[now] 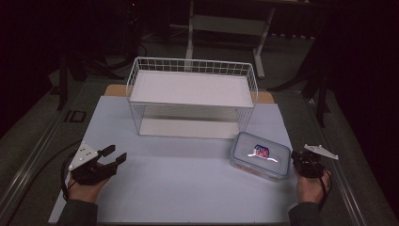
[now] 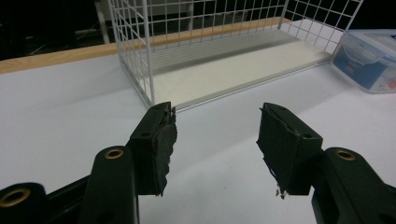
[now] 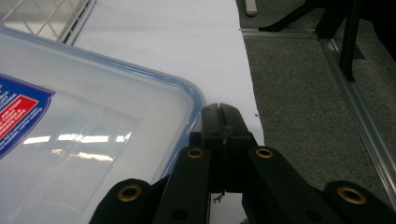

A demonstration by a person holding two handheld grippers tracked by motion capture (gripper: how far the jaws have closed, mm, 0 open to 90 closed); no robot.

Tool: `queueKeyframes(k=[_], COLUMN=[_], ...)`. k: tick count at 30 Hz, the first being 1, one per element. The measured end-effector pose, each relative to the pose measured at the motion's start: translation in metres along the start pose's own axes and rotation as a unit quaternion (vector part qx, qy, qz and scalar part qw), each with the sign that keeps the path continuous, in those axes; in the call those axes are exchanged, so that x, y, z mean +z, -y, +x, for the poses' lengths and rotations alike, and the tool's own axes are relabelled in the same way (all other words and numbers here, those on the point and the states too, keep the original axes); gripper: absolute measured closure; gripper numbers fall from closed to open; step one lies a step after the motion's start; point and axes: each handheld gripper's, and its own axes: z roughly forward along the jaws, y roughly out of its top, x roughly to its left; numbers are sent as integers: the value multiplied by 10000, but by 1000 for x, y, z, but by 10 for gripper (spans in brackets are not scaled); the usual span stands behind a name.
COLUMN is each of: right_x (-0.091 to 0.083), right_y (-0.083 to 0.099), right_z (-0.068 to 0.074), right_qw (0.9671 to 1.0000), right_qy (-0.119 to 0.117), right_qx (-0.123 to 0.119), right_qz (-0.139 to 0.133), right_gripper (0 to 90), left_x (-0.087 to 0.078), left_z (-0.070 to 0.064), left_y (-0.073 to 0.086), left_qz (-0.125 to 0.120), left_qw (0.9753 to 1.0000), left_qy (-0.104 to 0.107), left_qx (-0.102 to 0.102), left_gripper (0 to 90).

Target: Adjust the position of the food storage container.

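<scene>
likely light, stiff and slick-sided, the lidded plastic box [image 1: 260, 155] sits just in front of the wire shelf's [image 1: 193, 96] right end, best taken at its rim, with the right gripper [image 3: 223, 122] pressed shut empty beside its corner and the left gripper [image 2: 215, 140] wide open, holding nothing.

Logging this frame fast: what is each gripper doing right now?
Left gripper: open, holding nothing, above the white table.
Right gripper: shut, empty, beside the plastic container.
</scene>
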Motion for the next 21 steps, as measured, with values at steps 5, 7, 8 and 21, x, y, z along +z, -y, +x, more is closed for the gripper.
queueKeyframes(k=[5, 7, 8, 21], right_x=[1, 3, 5, 17], right_y=[-1, -2, -3, -12], right_z=[-1, -4, -4, 12], right_qw=[10000, 9999, 9999, 9980], right_qy=[-57, -91, -91, -626], right_qx=[-3, 81, 112, -53], right_qz=[34, 49, 50, 94], right_gripper=[900, 900, 900, 900], left_x=[1, 1, 1, 0], left_z=[-1, 0, 0, 0], left_y=[0, 0, 1, 1], left_qz=[13, 32, 36, -1], left_qw=[10000, 10000, 10000, 10000], left_qy=[6, 10, 9, 5], left_qx=[3, 20, 16, -21], left_gripper=[450, 449, 449, 449])
